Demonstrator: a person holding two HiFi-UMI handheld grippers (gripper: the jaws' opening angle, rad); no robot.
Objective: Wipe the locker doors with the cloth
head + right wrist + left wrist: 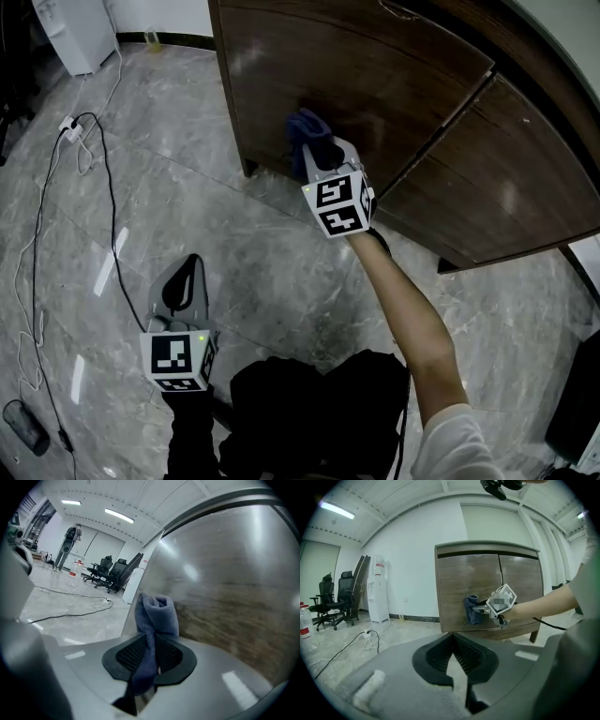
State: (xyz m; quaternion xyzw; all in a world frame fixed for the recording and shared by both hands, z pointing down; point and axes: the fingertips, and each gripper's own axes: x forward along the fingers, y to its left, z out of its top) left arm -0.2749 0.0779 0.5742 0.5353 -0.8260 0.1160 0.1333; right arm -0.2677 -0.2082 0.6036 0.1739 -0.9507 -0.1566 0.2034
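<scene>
The locker [375,75] is dark brown wood with two doors; its left door [464,583] fills the right side of the right gripper view [234,588]. A blue cloth [307,131] is bunched against the lower part of the left door, and my right gripper [315,155] is shut on it. In the right gripper view the cloth [157,613] stands up from between the jaws of that gripper [151,639]. My left gripper [194,261] hangs low over the floor, away from the locker, with its tips together and nothing in it [452,637]. From there the cloth [472,609] shows on the door.
A black cable and a power strip [70,127] lie on the marble floor at the left. A white water dispenser [378,590] and office chairs [333,599] stand by the wall. A dark object [26,427] lies at the bottom left. A person [70,545] stands far off.
</scene>
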